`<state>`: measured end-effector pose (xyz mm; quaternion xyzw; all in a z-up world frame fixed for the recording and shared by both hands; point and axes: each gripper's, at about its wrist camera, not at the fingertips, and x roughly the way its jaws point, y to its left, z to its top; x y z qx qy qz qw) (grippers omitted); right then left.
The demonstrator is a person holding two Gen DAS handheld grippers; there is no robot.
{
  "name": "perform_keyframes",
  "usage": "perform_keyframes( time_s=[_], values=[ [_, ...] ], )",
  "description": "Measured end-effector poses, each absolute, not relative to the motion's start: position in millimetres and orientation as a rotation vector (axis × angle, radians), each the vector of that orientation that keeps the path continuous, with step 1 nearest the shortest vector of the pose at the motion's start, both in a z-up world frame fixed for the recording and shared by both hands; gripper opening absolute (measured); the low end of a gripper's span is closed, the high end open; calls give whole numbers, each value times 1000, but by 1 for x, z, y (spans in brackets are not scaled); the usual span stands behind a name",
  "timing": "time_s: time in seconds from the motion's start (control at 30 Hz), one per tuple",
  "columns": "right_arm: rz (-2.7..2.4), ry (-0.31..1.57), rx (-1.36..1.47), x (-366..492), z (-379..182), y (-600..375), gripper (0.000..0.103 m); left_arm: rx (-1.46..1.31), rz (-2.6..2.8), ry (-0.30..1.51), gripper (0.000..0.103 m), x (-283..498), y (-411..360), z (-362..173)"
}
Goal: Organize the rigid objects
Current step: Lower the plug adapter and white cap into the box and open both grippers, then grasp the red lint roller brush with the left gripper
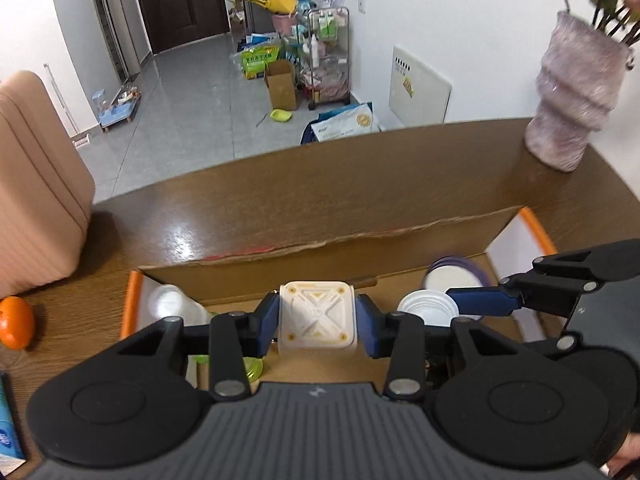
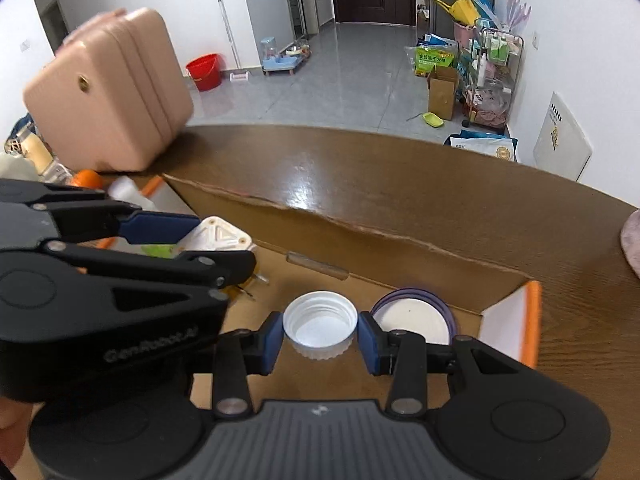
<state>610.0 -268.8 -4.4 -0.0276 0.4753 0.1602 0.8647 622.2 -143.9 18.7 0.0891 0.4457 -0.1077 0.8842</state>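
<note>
From the left wrist, your left gripper (image 1: 317, 320) is clamped on a cream square block (image 1: 317, 317), pads on two opposite flat sides, held over the open cardboard box (image 1: 360, 236) on the desk (image 1: 248, 204). It looks like hard moulded plastic — stiff, light and unlikely to crush; its raised X pattern faces the camera, and those flat sides seem the sound place to hold it. No writing on it is legible. From the right wrist, your right gripper (image 2: 320, 334) is closed across a white screw cap (image 2: 320, 330), open side up, also above the box floor, just beside a purple-rimmed lid (image 2: 414, 316) lying in the box. The cap is thin and light; its ribbed skirt should give the pads purchase, though a round rim may pivot if squeezed off-centre. The only readable lettering here is on the other gripper's body — it appears to say "GenRobot.AI".
</note>
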Motion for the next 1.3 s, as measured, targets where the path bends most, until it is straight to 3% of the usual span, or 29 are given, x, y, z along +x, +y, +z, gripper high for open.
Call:
perform_keyframes(
  time_s=[0.1, 0.4, 0.6, 0.67, 0.97, 1.3],
  values=[
    [354, 1010, -67, 620, -19, -262, 39, 192, -213, 935, 36, 630, -144, 6],
    [319, 1003, -109, 618, -19, -262, 45, 196, -219, 917, 41, 623, -143, 19],
    [279, 944, -106, 584, 28, -281, 47, 182, -229, 853, 52, 582, -126, 68],
    [265, 923, -107, 569, 47, -289, 49, 175, -232, 822, 61, 562, -117, 89],
    [214, 796, -94, 463, 137, -321, 58, 130, -185, 658, 73, 449, -60, 167],
    [203, 625, -58, 344, 187, -329, 81, 109, -134, 434, 98, 311, -4, 203]
  ],
)
